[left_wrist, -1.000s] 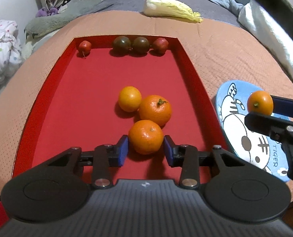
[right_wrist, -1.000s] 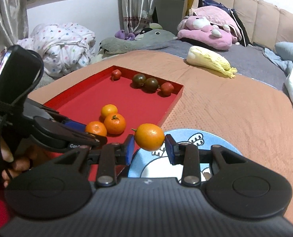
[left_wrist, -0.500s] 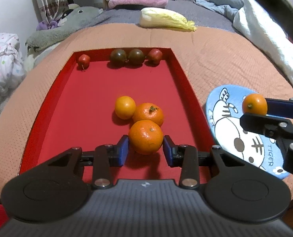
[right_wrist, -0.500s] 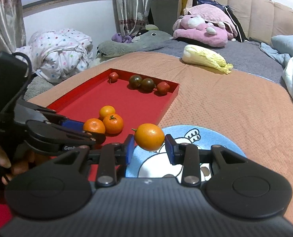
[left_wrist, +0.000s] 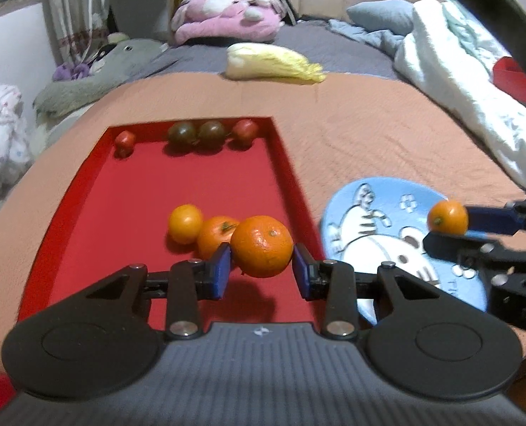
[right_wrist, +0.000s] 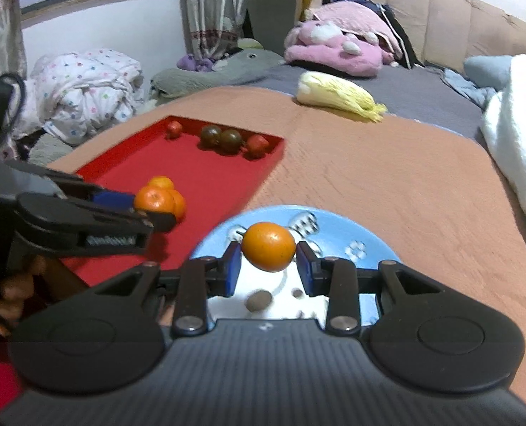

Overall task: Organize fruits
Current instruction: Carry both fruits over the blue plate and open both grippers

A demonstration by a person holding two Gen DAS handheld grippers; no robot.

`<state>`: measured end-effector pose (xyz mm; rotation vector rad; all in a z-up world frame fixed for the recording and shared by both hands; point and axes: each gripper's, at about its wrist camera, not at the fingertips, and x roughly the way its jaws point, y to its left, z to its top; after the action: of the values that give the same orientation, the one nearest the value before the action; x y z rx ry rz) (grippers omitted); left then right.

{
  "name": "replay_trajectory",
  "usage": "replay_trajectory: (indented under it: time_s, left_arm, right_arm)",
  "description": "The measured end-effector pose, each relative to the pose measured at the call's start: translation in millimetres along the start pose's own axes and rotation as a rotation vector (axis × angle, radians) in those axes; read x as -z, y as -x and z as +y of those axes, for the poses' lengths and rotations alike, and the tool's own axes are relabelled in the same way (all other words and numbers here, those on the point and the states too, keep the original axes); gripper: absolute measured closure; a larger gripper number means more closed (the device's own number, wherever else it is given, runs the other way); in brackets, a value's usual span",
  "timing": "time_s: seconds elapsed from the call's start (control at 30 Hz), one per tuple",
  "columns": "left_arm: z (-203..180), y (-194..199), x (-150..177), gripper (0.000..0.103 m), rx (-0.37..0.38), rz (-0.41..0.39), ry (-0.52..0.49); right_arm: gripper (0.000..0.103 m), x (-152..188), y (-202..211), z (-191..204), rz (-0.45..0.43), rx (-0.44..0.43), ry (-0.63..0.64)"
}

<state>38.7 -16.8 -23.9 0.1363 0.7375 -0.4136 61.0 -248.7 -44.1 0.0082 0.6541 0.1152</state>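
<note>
Clearly two fruits are in transit at once. The left hand-held gripper (left_wrist: 262, 272) is clenched on a mandarin (left_wrist: 262, 246), its blue pads pressing the fruit's two sides so the fruit hangs clear of the red tray (left_wrist: 177, 191); the shadow on the tray floor beneath it suggests it has been lifted off. The right hand-held gripper (right_wrist: 268, 268) is likewise grasping a smaller, smoother orange fruit, probably a kumquat (right_wrist: 268, 251), and holds it above the blue cartoon plate (right_wrist: 366, 239), which lies just beside the tray's right wall on the peach-coloured bedspread (right_wrist: 387, 177).

Taking the tray as the landmark: two more orange fruits, a yellowish one (left_wrist: 185, 223) and a stemmed mandarin (left_wrist: 216, 233), sit touching each other near its front, just behind the gripped mandarin. Four small tomatoes line its far wall, a red one (left_wrist: 125, 141) apart at the left, then two dark ones (left_wrist: 196, 134) and another red one (left_wrist: 245, 129) close together. A napa cabbage (left_wrist: 272, 62) lies well beyond the tray's far end.

Judging by this layout, the orange fruits are being sorted out of the tray onto the plate, leaving tomatoes behind. Side grips across the widest part keep round fruit from rolling out. The plate looks bare, so the sorting seems barely begun.
</note>
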Motion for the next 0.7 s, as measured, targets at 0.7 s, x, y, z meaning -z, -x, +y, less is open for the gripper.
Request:
replay_trajectory:
  time_s: [0.7]
  left_arm:
    - [-81,-46,-11,0.06,0.187,0.037,-0.166]
  right_arm:
    - [0.066,36,-18,-35,0.107,0.065,-0.062]
